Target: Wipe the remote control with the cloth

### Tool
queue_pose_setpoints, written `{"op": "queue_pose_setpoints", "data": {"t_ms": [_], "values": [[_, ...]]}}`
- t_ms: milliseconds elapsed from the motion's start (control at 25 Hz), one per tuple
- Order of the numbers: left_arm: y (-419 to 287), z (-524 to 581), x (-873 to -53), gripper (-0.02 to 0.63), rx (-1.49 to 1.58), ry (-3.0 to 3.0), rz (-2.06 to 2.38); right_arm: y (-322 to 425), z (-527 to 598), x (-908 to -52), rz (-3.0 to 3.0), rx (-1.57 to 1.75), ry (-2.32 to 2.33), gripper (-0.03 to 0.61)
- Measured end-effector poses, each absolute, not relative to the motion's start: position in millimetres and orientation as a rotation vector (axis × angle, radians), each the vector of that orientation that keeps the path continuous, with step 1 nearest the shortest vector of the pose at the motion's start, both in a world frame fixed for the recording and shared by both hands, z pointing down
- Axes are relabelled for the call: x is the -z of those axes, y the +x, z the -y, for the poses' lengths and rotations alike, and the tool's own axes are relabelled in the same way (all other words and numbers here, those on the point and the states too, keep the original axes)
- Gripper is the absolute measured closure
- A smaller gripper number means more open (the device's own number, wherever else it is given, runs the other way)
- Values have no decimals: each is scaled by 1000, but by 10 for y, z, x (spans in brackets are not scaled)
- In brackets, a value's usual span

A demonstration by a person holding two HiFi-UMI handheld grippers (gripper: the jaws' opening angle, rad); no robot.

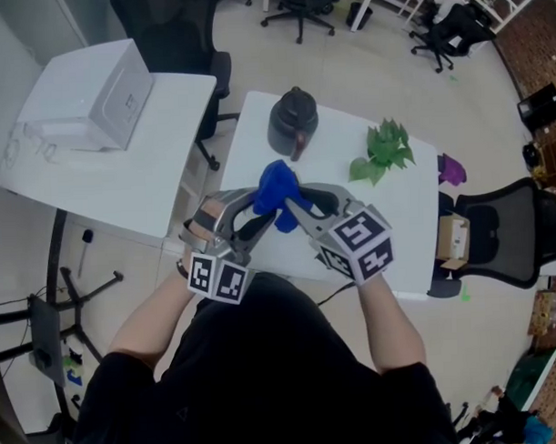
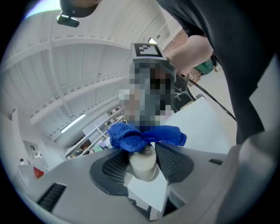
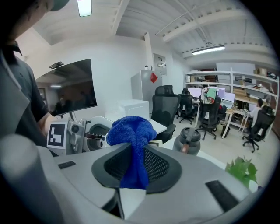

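Remote [image 2: 143, 168] is white and seen end-on. It is clamped in the left gripper [image 2: 143, 158], whose jaws sit fairly wide with a pad on each side of it. It is held in the air over the near edge of the table [image 1: 352, 250], not resting on it. Cloth [image 3: 131, 129], blue and bunched, is draped over the remote's far end. The right gripper [image 3: 133, 164] pinches a fold of it, with the jaws nearly together. A dark pot [image 1: 293, 120] and a plant [image 1: 383, 151] stand farther back, well apart.

Risks:
- Only one end of the remote looks gripped, so a hard rub could lever it out and it drops to the table or floor.
- The fold is thin, so drag may pull the cloth free.
- The bunched cloth probably covers only the tip, so the rest of the body goes unwiped.
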State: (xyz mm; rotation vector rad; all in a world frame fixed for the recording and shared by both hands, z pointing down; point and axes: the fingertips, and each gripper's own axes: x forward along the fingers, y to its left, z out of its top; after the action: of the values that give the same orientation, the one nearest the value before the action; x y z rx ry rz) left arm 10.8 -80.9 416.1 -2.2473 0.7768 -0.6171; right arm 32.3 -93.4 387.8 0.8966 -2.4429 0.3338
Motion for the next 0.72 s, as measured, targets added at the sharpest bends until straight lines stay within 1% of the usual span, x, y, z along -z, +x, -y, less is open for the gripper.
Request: {"op": "queue_pose_setpoints", "data": {"t_ms": [360,480,600,640,720], "values": [[79,729,-4132,417,584,-2250,-758,746,1199,-3879,2404,-363,1046,491],[42,819,-4081,417,492,-2436,-835,750,1191,-3656,2544,-351,1093,491],[-49,1011,-3949,417,145,-2924,-987,846,1151,-3339,2787,-359,1212,491],[-86,1072,-3910,417,-28,-3118,-1016,892,1134,-3289,2850,-400,1257,491],[-170,1193,-3829,417,-485,-3452,-1008,905,1089,-3316,2944,-546,1292,491]]}}
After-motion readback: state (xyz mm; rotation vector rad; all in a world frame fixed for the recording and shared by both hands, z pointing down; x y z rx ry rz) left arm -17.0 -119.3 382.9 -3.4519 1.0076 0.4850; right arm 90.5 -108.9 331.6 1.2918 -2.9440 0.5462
